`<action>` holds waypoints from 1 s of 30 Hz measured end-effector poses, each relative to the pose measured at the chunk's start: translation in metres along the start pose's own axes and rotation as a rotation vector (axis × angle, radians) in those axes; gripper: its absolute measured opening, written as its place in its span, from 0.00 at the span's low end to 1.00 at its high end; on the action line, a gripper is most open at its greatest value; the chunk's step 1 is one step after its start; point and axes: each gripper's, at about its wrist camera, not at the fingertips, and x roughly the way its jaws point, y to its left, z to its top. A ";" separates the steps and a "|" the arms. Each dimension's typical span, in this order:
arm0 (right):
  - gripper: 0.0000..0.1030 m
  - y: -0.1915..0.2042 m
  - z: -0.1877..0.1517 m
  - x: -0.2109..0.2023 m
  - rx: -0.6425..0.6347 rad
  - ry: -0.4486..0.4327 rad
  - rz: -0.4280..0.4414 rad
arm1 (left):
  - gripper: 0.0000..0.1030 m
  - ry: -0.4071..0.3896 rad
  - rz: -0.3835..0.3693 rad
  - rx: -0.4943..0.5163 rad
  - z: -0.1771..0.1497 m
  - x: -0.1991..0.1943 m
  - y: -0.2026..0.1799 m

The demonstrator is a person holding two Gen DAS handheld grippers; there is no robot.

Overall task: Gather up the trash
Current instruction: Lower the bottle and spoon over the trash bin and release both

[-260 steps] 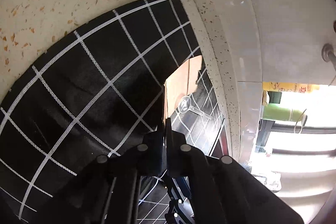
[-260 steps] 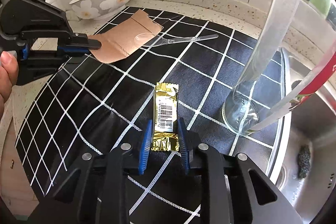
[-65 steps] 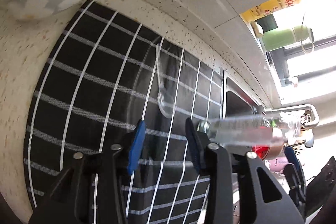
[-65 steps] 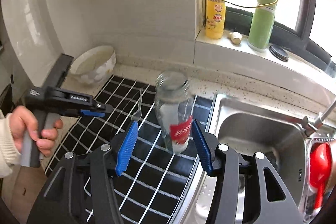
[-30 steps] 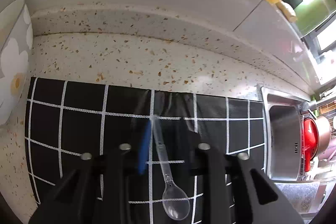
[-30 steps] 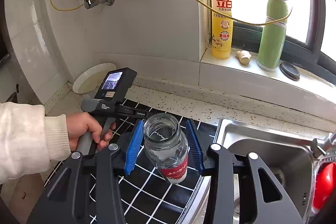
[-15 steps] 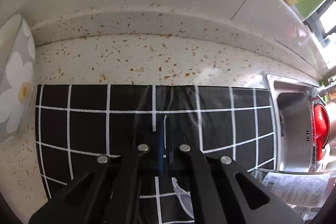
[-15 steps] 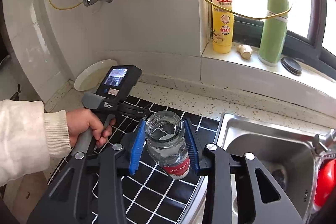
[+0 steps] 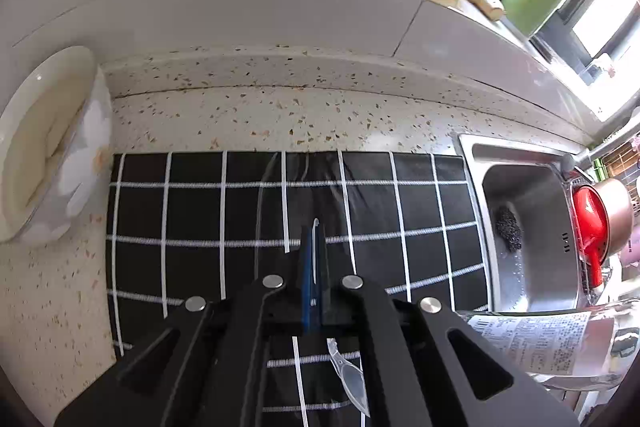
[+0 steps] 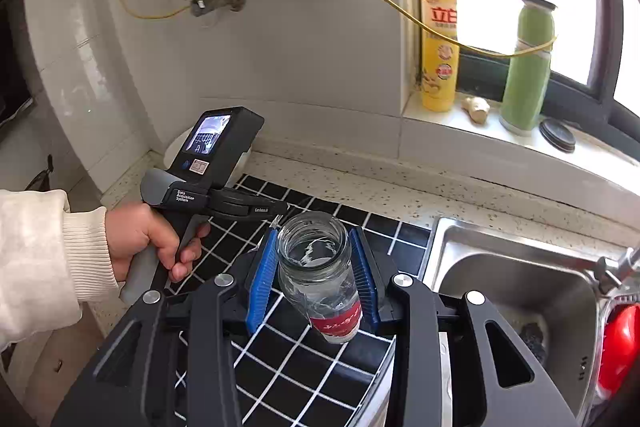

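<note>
**Spoon pinched left, bottle clamped right**

Left gripper (image 9: pixel 315 255): jaws closed tight on the clear plastic spoon (image 9: pixel 347 379). The handle tip pokes out above the blue pads at frame centre; the bowl end hangs below the jaws, lower centre of the left wrist view. Underneath lies the black mat with white grid (image 9: pixel 192 211), on the speckled counter (image 9: pixel 248 115). Flowered bowl (image 9: pixel 48 147) sits at the left edge, beside the mat's corner. Sink (image 9: pixel 532 227) at right, a dark scrubber (image 9: pixel 509 229) in its basin, and a red pot (image 9: pixel 596 223) at the far right edge.

Right gripper (image 10: pixel 316 271): blue pads clamped on both sides of the clear bottle (image 10: pixel 320 275). Open mouth points toward the camera, tilted, with the red label at the lower end. The bottle is held over the mat's right part, near the sink rim. In the left wrist view it shows at lower right, printed label facing up.

Left hand (image 10: pixel 150 239) grips the left tool's handle, centre left of the right wrist view. On the window ledge, upper right: yellow soap bottle (image 10: pixel 439 39), green flask (image 10: pixel 528 63), ginger (image 10: pixel 475 107) between them.
</note>
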 end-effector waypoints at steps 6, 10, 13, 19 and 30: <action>0.33 0.021 -0.009 -0.018 -0.017 -0.005 0.003 | 0.01 -0.014 -0.011 -0.008 -0.026 -0.031 0.009; 0.33 0.040 -0.017 -0.034 -0.024 -0.008 0.005 | 0.01 -0.025 -0.015 -0.017 -0.048 -0.049 0.013; 0.33 0.055 -0.024 -0.044 -0.029 -0.007 0.007 | 0.01 -0.031 -0.017 -0.023 -0.069 -0.065 0.017; 0.33 0.093 -0.042 -0.069 -0.055 -0.012 0.013 | 0.01 -0.045 -0.015 -0.037 -0.115 -0.098 0.028; 0.33 0.166 -0.087 -0.107 -0.080 0.002 0.033 | 0.01 -0.054 -0.035 -0.055 -0.205 -0.141 0.046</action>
